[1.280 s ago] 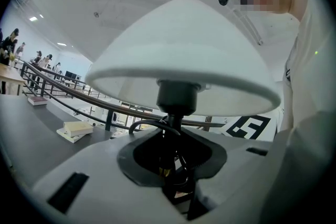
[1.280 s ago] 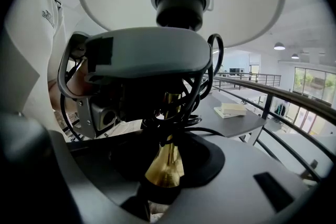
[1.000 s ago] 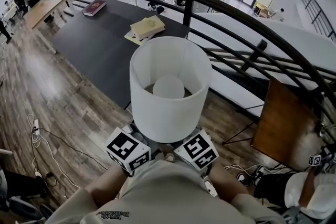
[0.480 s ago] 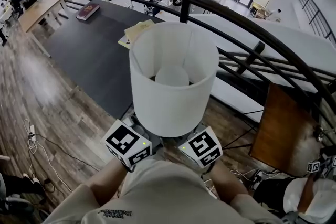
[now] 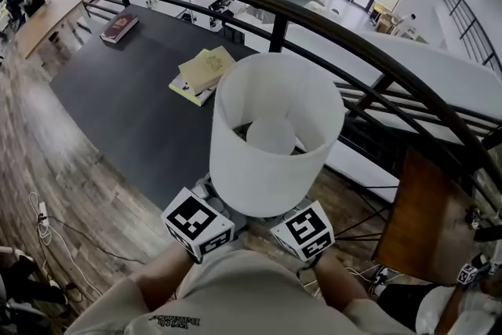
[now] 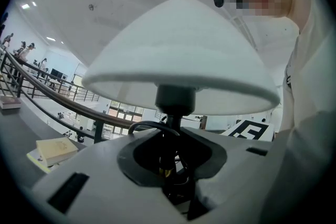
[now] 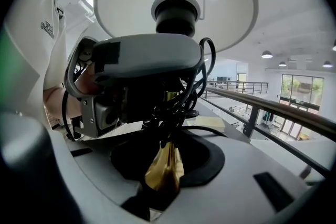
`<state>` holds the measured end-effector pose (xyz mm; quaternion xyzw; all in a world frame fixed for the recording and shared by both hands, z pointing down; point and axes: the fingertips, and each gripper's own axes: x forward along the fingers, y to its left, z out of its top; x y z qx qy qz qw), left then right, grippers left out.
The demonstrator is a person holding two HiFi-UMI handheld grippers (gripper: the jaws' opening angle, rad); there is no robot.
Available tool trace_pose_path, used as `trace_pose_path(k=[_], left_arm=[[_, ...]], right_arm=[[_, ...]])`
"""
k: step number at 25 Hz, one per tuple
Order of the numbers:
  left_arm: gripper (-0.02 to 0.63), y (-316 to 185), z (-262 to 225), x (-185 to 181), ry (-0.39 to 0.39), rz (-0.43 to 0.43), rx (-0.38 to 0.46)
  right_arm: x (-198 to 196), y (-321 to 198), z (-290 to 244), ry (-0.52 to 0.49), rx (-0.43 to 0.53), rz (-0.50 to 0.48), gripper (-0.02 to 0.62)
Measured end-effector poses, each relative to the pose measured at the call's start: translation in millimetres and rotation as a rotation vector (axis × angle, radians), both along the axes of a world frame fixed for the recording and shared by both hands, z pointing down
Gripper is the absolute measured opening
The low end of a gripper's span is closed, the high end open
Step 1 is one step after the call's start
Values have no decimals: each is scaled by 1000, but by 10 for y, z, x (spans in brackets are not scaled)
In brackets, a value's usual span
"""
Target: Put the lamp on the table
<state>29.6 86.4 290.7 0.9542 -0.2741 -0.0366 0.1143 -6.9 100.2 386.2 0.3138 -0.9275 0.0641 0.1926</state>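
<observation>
The lamp (image 5: 274, 145) has a white drum shade with a bulb showing inside, and it is upright in the air above the near edge of the dark table (image 5: 118, 90). Both grippers hold it low down, under the shade. The left gripper (image 5: 210, 209) and right gripper (image 5: 292, 220) show mostly as their marker cubes. In the left gripper view the left gripper (image 6: 170, 178) is shut on the dark stem (image 6: 171, 131) below the shade (image 6: 178, 55). In the right gripper view the right gripper (image 7: 164, 178) is shut on the brass stem (image 7: 165, 162), with black cord tangled above.
Yellow books (image 5: 204, 72) lie on the table just left of the shade, and a dark red book (image 5: 119, 26) lies at its far end. A curved black railing (image 5: 337, 27) runs behind the table. A brown wooden board (image 5: 416, 208) stands at the right. Cables (image 5: 55, 223) trail on the wood floor.
The lamp and both grippers have moved a little to the right and forward. The yellow books, hidden behind the shade half a second ago, now show to its left.
</observation>
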Motion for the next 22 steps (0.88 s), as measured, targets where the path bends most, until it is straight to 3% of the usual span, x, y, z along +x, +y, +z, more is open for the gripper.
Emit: trace_pose_path(k=[11,16,22], left_arm=[[92,-1471,-198,-276,9,26,9],[92,-2222,-266,-614,24,35,15],[93,-2317,-326,-496,27,40,7]], right_arm=[[-268,-1480,-188,3,-11,54,109],[-602,-2250,-269,13,-7,81,109],[-476,-2340,-322,10,-17,92,109]])
